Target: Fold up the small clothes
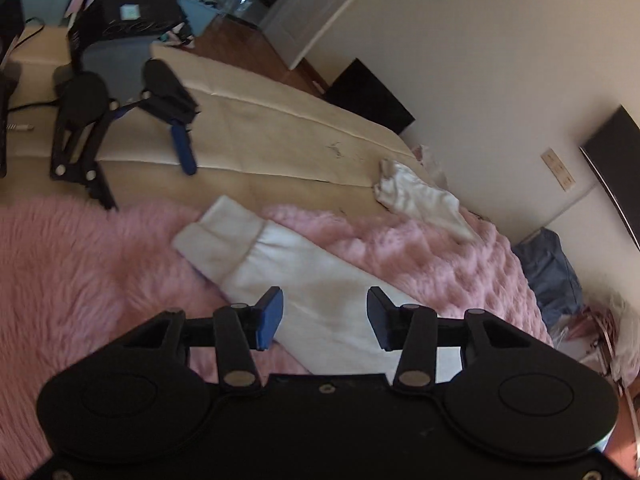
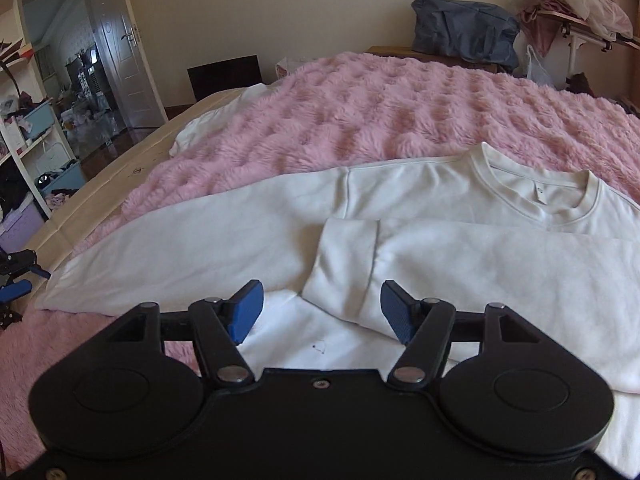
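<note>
A white sweatshirt (image 2: 440,196) lies flat on a pink fluffy blanket (image 2: 360,120), collar at the right. One sleeve (image 2: 460,264) is folded across the body, its cuff (image 2: 344,268) just ahead of my right gripper (image 2: 322,314), which is open and empty above the shirt. The other sleeve (image 2: 180,248) stretches out to the left. In the left wrist view this sleeve (image 1: 312,280) and its cuff (image 1: 220,232) lie under my left gripper (image 1: 325,320), which is open and empty. Another gripper (image 1: 132,120) hovers at the upper left, over the beige mattress.
A second white garment (image 1: 420,196) lies crumpled at the blanket's far edge; it also shows in the right wrist view (image 2: 216,120). Bare beige mattress (image 1: 272,136) lies beyond the blanket. A blue bag (image 2: 464,32), a wall and an open door (image 2: 128,56) stand beyond the bed.
</note>
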A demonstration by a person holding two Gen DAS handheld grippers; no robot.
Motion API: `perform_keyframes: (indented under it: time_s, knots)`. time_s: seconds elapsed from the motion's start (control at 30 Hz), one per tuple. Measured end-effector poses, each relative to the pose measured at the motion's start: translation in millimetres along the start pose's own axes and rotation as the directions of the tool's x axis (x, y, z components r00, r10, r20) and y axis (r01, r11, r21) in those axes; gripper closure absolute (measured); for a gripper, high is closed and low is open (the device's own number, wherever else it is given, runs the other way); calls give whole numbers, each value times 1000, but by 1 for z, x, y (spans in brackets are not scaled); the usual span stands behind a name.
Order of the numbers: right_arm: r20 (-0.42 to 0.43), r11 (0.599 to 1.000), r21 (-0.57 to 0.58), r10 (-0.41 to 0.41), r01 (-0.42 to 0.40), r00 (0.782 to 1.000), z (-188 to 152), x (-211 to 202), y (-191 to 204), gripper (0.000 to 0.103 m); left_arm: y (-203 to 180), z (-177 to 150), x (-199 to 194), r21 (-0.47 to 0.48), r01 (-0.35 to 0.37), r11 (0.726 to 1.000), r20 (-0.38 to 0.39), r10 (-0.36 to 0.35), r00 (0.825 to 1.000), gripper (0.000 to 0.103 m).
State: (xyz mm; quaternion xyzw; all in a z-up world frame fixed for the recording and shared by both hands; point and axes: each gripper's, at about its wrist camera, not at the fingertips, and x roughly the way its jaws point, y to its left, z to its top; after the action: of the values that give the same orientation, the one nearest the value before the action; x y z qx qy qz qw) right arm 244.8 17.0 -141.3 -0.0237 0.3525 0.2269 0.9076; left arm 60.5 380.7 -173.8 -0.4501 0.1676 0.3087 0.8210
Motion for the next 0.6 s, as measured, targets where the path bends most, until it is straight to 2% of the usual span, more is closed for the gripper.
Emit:
perform_keyframes:
  time_s: [0.17,0.2,0.33,0.5,0.57,0.6]
  knots:
    - [-30,998,-60,-18,16,999,-7,21,27,37,43,15,20,-139,-36,990,-25,33,999,57]
    - [-40,997,-68,-24,21,999,-8,26,30,37,48,17,23,-148,-67,987,-32,63,998,57]
    - [-80,999,-44,-19,16,997,-10,38,32,37,58,19,32,-162,-80,984,-41,75,996,58]
    - [-93,999,-48,-26,22,995,-11,45,34,37,58,26,44,-137,-45,990,-29,41,999,61]
    - [-98,999,-49,-24,20,995,-12,47,35,37,56,29,48,-118,-34,992,-17,32,999,72]
    - [-99,999,-50,-24,19,995,-12,48,35,37,55,30,50,-107,-30,994,-15,29,999,89]
